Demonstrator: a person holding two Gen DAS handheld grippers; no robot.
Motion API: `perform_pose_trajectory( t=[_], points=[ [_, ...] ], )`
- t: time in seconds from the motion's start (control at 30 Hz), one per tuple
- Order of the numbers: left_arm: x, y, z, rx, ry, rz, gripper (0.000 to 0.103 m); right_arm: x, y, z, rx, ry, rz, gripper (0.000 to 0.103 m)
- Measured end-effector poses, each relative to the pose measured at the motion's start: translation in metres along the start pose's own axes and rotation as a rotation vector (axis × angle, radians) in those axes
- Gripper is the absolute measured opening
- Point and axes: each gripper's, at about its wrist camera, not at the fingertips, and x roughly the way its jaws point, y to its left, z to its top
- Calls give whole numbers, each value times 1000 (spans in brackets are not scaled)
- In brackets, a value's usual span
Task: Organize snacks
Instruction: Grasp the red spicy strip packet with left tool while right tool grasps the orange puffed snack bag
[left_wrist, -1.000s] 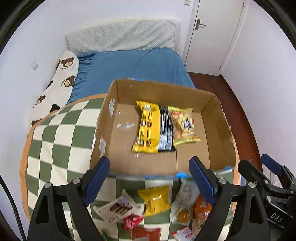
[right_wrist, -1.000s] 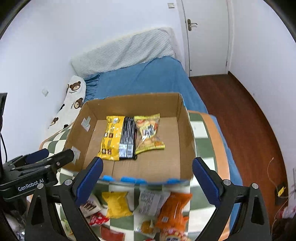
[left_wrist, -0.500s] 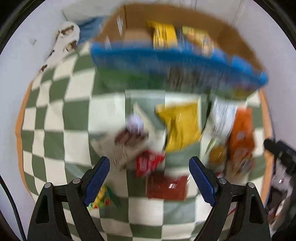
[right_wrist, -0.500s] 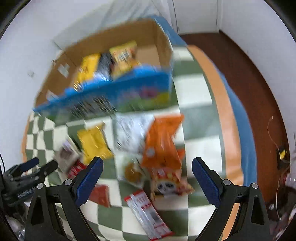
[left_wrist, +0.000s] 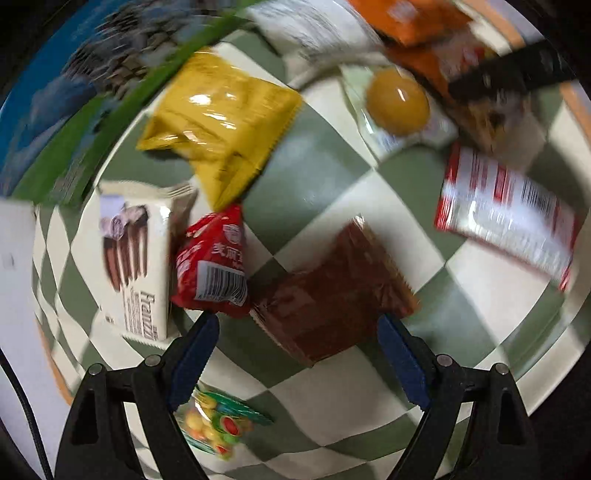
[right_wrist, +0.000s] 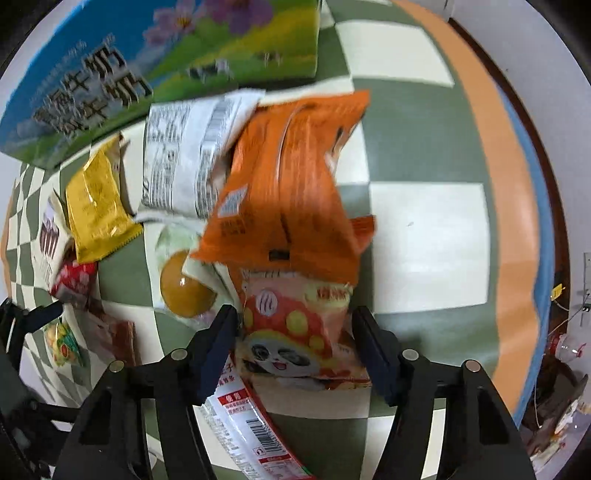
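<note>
The checkered surface (right_wrist: 424, 236) carries a loose spread of snacks, and the printed carton (right_wrist: 155, 66) that takes them stands at its far left edge. Both tools point nearly straight down over the pile.

The right tool (right_wrist: 295, 332) is closing around the panda packet (right_wrist: 295, 332), which lies at the near end of the heap with the big orange bag (right_wrist: 288, 184) overlapping its far edge. Its pads sit beside the packet's two sides; whether they already press is hard to say, so I read it as not yet gripped. To do this well, let the jaws bite the packet's crimped sides, not its puffed middle, and lift it toward the near side so the orange bag slides off. The red-and-white stick pack (right_wrist: 255, 432) lies under the left finger and should stay clear of the grip.

The left tool (left_wrist: 299, 332) stands wide open and empty, straddling the dark red packet (left_wrist: 332, 291). The small red pouch (left_wrist: 212, 262) touches that packet's left corner, right at the left pad, so shifting slightly right before closing would avoid catching both. The candy bag (left_wrist: 214, 424) lies near, under the left finger.
</note>
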Motion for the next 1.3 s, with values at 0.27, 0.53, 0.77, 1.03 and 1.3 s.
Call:
perform_pose_trajectory(
  t=[0.27,0.53,0.77,1.03,1.3],
  points=[
    [5,-7,14,-26,19,-89,51,2,-13,-38,-23,41,26,58],
    [10,39,16,-544,74,-251,50,-5,-33,-69,35,51,51,57],
    [-17,43,13,-439,7,-326,52,-10,-47,-82,80,69,105,76],
    [-16,-36,41,138,37,38,62,-7,-30,-74,24,55,45,78],
    [-5,-38,48,-32,48,-70,48,25,-1,-66,-5,66,6,57]
  ],
)
